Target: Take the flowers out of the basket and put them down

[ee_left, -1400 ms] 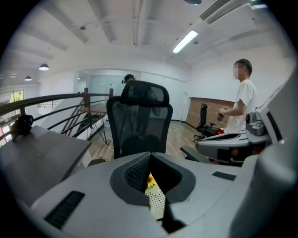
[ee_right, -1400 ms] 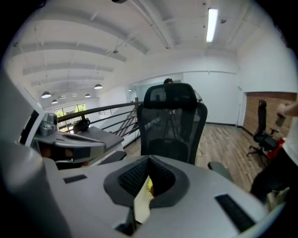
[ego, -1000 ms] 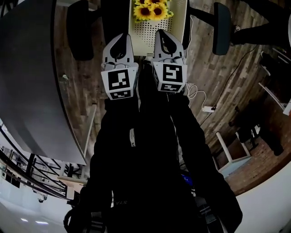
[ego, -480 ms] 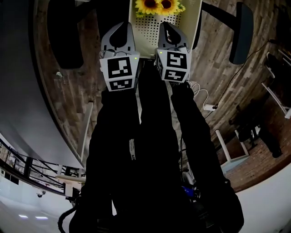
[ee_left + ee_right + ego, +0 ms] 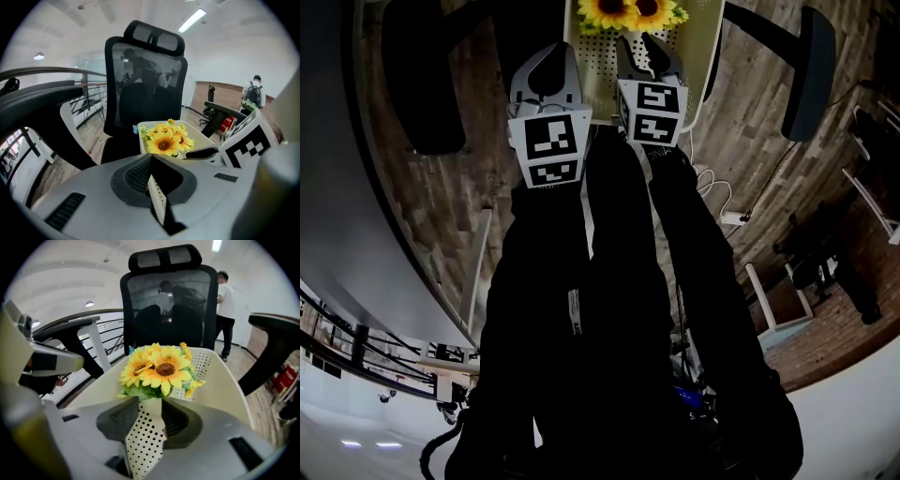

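Wood floor (image 5: 450,197) shows around the basket (image 5: 225,385) of sunflowers (image 5: 159,369). Your left gripper (image 5: 150,157) is pressed together. Your right gripper (image 5: 151,401) has just been opening, jaws slightly apart, empty.

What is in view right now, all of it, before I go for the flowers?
sunflowers: one bunch, yellow, in the basket
basket: one, white, perforated, between the chair's armrests
chair: one, black, with a headrest, its back behind the basket
desk: one, grey, curved, left in the head view
cable: one, white, on the brown wood floor
person in a white shirt: one, behind the chair
person with a backpack: one, far right in the left gripper view
left gripper: one, grey, jaws together, empty, near the basket's edge
right gripper: one, grey, jaws just been opening, nothing held between them, pointing at the sunflowers
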`<act>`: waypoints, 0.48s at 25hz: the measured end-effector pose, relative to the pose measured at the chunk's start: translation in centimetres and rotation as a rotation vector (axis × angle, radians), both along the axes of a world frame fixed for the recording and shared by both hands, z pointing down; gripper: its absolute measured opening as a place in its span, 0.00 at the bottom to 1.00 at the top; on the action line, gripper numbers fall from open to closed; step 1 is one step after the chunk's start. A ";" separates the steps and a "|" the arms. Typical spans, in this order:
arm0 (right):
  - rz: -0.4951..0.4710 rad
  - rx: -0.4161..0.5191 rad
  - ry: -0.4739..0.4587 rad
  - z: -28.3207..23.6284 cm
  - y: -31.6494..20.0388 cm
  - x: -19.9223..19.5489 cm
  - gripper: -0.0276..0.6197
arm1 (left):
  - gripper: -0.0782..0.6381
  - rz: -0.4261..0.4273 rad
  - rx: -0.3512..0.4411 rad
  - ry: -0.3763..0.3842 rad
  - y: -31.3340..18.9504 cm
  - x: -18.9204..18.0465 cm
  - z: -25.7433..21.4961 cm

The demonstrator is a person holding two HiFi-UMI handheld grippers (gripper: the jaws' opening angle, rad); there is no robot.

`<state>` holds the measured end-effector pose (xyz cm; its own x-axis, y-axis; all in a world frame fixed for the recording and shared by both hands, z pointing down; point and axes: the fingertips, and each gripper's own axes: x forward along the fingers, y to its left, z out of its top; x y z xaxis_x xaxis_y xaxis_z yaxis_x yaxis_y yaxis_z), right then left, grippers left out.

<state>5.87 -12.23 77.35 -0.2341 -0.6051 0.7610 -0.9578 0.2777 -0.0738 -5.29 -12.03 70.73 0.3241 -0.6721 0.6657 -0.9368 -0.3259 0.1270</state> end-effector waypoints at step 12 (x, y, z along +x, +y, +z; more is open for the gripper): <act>0.028 -0.048 0.034 4.9 -2.6 0.3 0.60 | 0.11 -0.016 -0.014 0.007 -2.1 -0.4 1.2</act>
